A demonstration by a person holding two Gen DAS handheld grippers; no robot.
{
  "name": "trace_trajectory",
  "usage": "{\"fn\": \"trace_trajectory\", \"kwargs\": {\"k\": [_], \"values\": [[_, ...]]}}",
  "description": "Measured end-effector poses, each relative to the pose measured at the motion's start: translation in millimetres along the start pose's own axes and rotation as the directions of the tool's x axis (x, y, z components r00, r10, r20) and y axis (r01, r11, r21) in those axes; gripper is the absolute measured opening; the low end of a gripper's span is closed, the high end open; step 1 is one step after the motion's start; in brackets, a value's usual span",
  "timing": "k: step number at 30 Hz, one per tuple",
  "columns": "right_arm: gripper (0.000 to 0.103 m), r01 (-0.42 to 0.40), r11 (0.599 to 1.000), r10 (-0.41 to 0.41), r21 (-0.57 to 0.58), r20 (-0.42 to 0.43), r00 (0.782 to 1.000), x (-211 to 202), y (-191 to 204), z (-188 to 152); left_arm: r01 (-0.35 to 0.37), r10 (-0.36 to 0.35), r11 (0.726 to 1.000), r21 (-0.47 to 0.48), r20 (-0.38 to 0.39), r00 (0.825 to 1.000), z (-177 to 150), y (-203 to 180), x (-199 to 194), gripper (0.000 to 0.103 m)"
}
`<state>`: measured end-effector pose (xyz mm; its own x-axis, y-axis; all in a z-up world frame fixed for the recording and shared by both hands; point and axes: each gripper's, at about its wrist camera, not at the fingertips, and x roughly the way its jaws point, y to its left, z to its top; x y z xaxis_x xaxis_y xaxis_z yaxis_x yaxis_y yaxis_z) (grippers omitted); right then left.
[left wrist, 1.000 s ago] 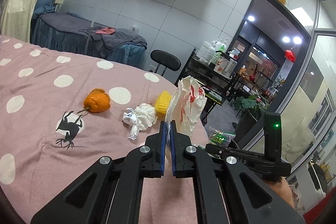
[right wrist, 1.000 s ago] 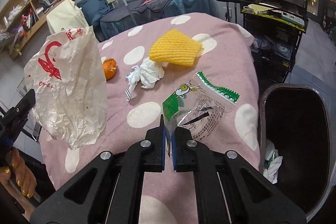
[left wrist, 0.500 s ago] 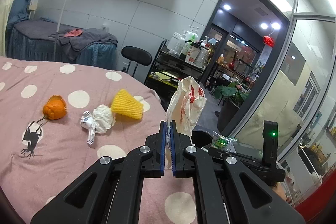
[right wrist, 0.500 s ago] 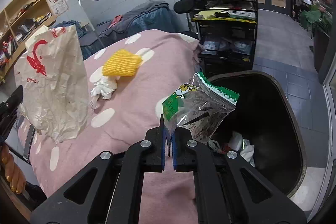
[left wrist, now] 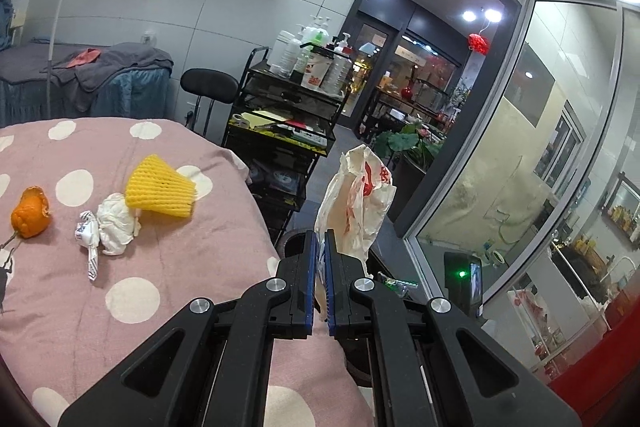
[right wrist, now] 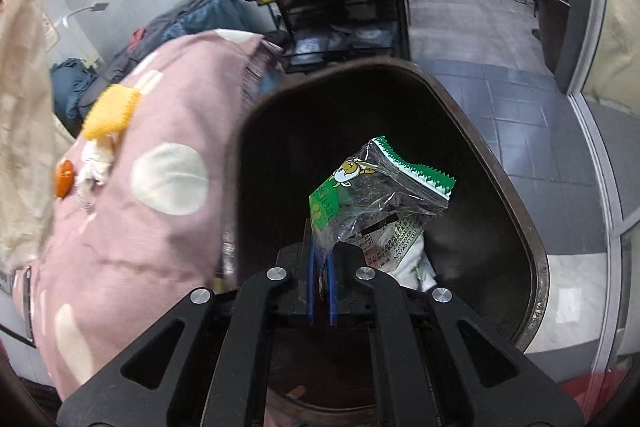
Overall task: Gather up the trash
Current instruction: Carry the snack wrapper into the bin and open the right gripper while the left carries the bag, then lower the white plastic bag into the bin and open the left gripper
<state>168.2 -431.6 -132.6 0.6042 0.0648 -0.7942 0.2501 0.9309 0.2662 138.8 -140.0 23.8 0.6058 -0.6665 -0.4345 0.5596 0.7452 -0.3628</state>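
Partway through: right gripper (right wrist: pixel 319 291) clamped on one clear green-edged snack wrapper (right wrist: pixel 376 211) over the dark bin (right wrist: pixel 532 247), not yet dropped. Left gripper (left wrist: pixel 319 283) pinching one crumpled white-and-red plastic bag (left wrist: pixel 356 203) beside the bed. Left on the pink spotted bedcover (left wrist: pixel 168 267): one yellow foam net (left wrist: pixel 160 187), one white tissue wad (left wrist: pixel 114 227), one orange peel (left wrist: pixel 30 215).

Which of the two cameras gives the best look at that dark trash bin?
The right wrist view. It looks down into the trash bin, showing its whole rim and dark inside, with the clear green-edged wrapper in the right tongs over it. The left wrist view shows only a sliver of rim behind its tongs.
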Motion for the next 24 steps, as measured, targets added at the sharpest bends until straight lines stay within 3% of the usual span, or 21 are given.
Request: {"fn": "trace_trajectory", "kwargs": {"k": [5,7,9,10,24], "values": [[0.009,0.056,0.998,-0.056,0.004,-0.037,0.998,25,-12,-9,0.013,-0.012,1.0,0.019,-0.034,0.999,0,-9,17,0.005],[0.029,0.072,0.997,-0.071,0.019,-0.053,0.996,31,-17,-12,0.013,-0.012,1.0,0.028,-0.044,0.999,0,-12,23,0.005],[0.078,0.081,0.996,-0.079,0.045,-0.044,0.996,32,-21,-16,0.017,-0.015,0.999,0.034,-0.056,0.998,-1,-15,28,0.005],[0.082,0.092,0.994,-0.091,0.056,-0.024,0.996,28,-23,-18,0.02,-0.017,0.999,0.037,-0.062,0.998,-1,-17,31,0.005],[0.083,0.148,0.982,-0.158,0.115,0.083,0.984,-20,-47,-26,0.05,-0.038,0.995,0.083,-0.14,0.989,-9,-43,74,0.005]]}}
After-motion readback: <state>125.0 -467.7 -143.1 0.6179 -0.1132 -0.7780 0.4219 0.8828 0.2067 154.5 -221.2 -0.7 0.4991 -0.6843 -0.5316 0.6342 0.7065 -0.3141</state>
